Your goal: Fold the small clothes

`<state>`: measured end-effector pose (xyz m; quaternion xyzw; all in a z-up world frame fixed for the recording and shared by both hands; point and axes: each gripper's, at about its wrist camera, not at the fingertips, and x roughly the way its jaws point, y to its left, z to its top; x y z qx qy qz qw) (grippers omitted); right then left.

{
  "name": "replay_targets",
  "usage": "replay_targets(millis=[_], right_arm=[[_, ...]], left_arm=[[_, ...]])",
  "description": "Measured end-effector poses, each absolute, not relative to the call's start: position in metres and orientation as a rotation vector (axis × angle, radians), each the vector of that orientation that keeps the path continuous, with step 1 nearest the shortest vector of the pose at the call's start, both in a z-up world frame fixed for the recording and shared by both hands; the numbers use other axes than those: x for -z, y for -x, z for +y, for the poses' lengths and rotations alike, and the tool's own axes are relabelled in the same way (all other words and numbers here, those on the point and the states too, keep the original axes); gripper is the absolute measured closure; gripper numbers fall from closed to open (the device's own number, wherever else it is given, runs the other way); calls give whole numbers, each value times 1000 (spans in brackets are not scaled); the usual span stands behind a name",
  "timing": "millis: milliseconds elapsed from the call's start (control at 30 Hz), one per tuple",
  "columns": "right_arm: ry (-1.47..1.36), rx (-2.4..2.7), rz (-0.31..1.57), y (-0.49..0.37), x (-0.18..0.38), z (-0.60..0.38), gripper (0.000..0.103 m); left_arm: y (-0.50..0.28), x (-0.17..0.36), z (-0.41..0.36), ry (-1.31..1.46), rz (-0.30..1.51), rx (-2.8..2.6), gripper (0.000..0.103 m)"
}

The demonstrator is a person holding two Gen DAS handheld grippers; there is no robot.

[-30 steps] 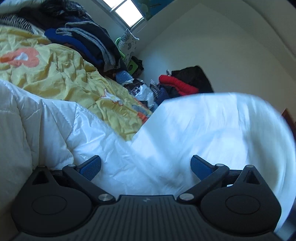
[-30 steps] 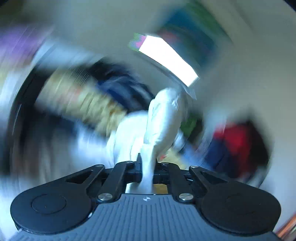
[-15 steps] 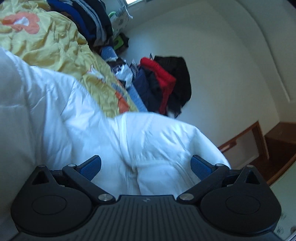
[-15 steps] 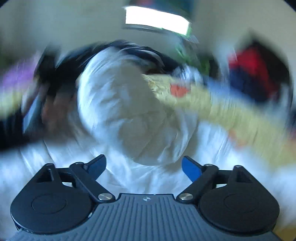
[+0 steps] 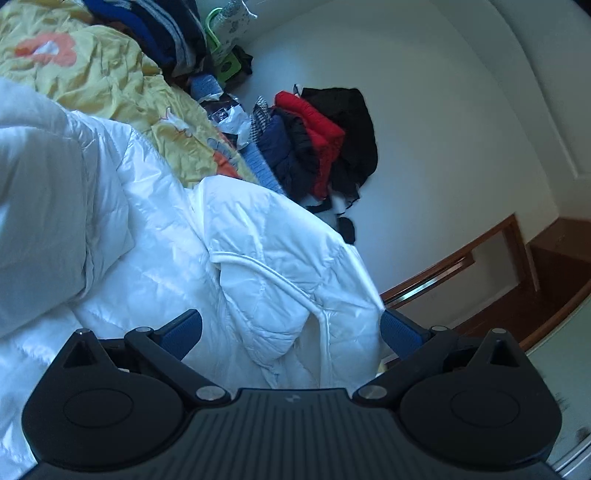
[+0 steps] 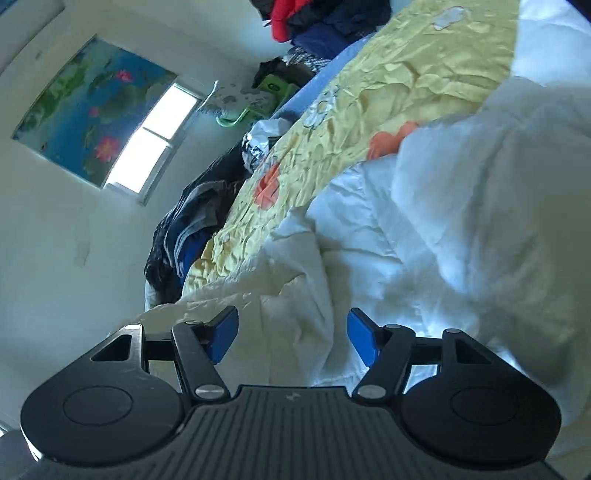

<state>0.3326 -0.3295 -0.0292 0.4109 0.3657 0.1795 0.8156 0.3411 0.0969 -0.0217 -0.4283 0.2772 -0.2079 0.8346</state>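
Note:
A white quilted puffer jacket (image 5: pixel 258 251) lies crumpled on the bed, its piped collar edge (image 5: pixel 280 277) towards my left gripper. My left gripper (image 5: pixel 291 328) is open, with its blue pads on either side of a jacket fold and not closed on it. In the right wrist view the same white jacket (image 6: pixel 406 236) fills the lower right. My right gripper (image 6: pixel 293 338) is open just above the white fabric and holds nothing.
A yellow sheet with orange prints (image 5: pixel 92 70) (image 6: pixel 369 85) covers the bed. Dark folded clothes (image 5: pixel 162 33) are stacked at its far end. Red, navy and black garments (image 5: pixel 317 144) are piled against the wall. A wooden bed frame (image 5: pixel 480 258) is at right. A window (image 6: pixel 155 144) is behind.
My right gripper has let go of the white fabric and opened, then swung round over the jacket. The jacket dropped onto the bed. My left gripper stayed open and turned right.

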Motion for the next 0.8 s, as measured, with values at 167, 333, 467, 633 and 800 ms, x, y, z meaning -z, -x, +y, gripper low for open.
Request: replay_targets(millis=[167, 333, 467, 633, 800], right_arm=[[-841, -386, 856, -335, 43, -319, 30], [-865, -442, 879, -342, 44, -310, 25], [-892, -472, 902, -345, 45, -306, 26], [-992, -490, 904, -350, 57, -308, 52], [-1009, -495, 908, -360, 64, -305, 91]], left_arm=[[-335, 10, 99, 955, 509, 452, 0], [-350, 25, 87, 898, 638, 402, 0], [-345, 34, 99, 937, 639, 307, 0], [-356, 42, 93, 829, 750, 191, 0], [-365, 47, 77, 762, 823, 208, 82]])
